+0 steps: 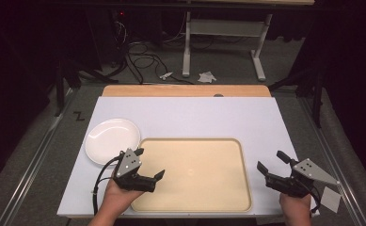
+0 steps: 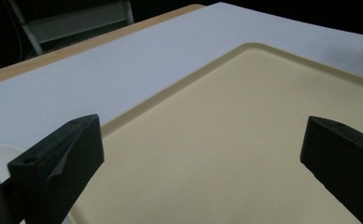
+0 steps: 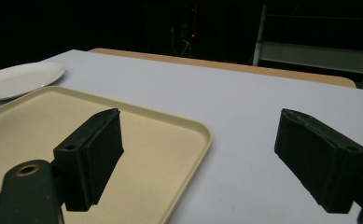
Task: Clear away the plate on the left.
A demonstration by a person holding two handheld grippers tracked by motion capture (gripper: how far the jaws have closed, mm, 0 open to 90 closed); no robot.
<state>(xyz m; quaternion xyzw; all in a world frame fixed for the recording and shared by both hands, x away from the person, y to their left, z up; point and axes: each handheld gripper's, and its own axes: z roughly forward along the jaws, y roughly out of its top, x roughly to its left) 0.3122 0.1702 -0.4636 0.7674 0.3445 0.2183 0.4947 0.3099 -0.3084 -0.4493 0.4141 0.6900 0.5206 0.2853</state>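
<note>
A cream tray (image 1: 194,197) lies empty near the front of the white table top (image 1: 185,117). Left of it rests an empty white plate (image 1: 112,140). My left gripper (image 1: 148,163) hovers at the tray's front left corner, jaws wide open with nothing between them. The left gripper view looks across the tray (image 2: 244,140) between the open jaws (image 2: 200,154). My right gripper (image 1: 271,161) is just right of the tray, open and empty. Its own view shows the tray's corner (image 3: 188,128), the plate (image 3: 20,79) far left, and the open gripper (image 3: 198,161).
A wooden strip (image 1: 185,90) edges the far side of the table. Beyond it stand a white table frame (image 1: 223,37) and cables (image 1: 143,61) on the floor. A pale paper piece (image 1: 330,198) lies by the right hand.
</note>
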